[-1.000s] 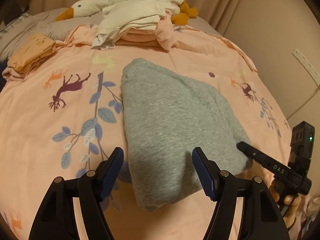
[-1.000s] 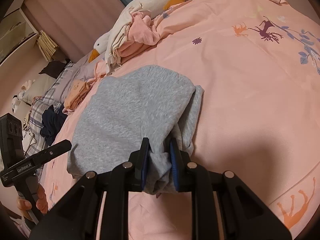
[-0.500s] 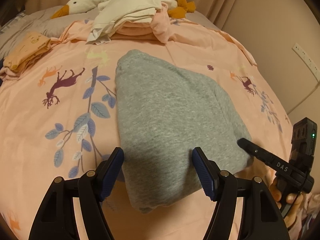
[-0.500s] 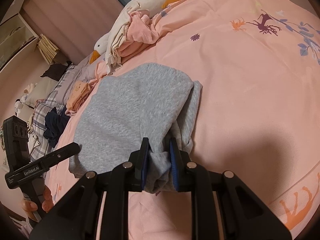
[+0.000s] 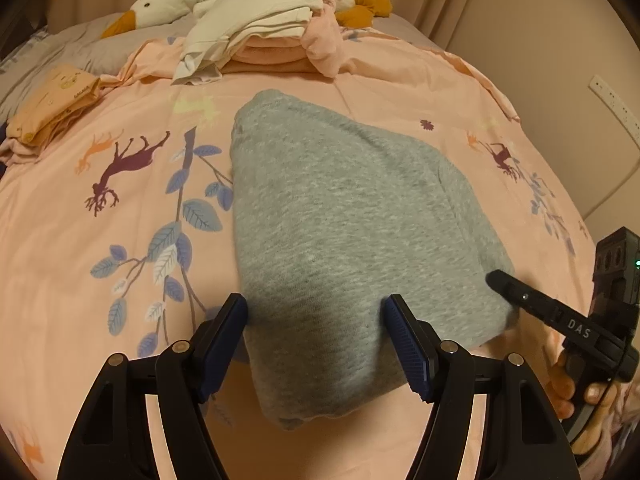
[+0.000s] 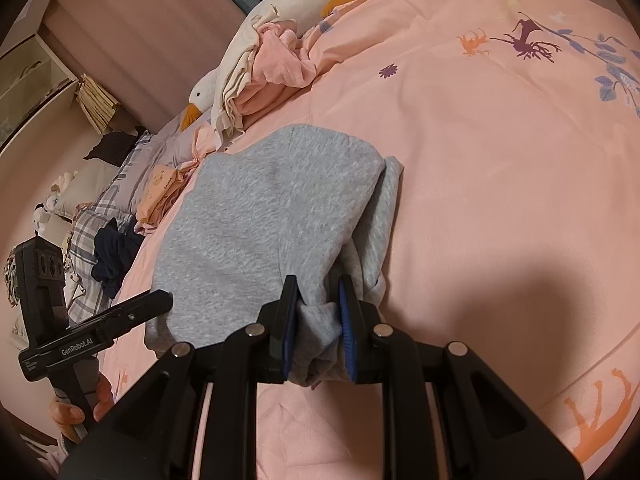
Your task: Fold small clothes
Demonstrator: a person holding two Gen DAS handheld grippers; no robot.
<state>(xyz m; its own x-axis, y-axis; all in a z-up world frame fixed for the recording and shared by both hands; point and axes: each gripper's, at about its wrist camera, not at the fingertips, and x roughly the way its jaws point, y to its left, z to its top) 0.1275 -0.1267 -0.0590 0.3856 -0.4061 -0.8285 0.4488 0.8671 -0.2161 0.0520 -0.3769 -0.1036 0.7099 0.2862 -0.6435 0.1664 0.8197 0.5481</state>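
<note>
The grey garment [image 5: 344, 240] lay folded on the pink bedspread [image 5: 120, 280], in the middle of the bed. The right tool [image 6: 318, 332] was closed on a bunched corner of this garment, and the cloth filled the narrow gap between its two blue pads [image 6: 347, 332]. The left tool [image 5: 320, 340] stood wide open over the near edge of the garment, holding nothing. Behind the garment, a pile of white and pink clothes [image 5: 260, 36] rested against a plush goose [image 5: 168, 8].
</note>
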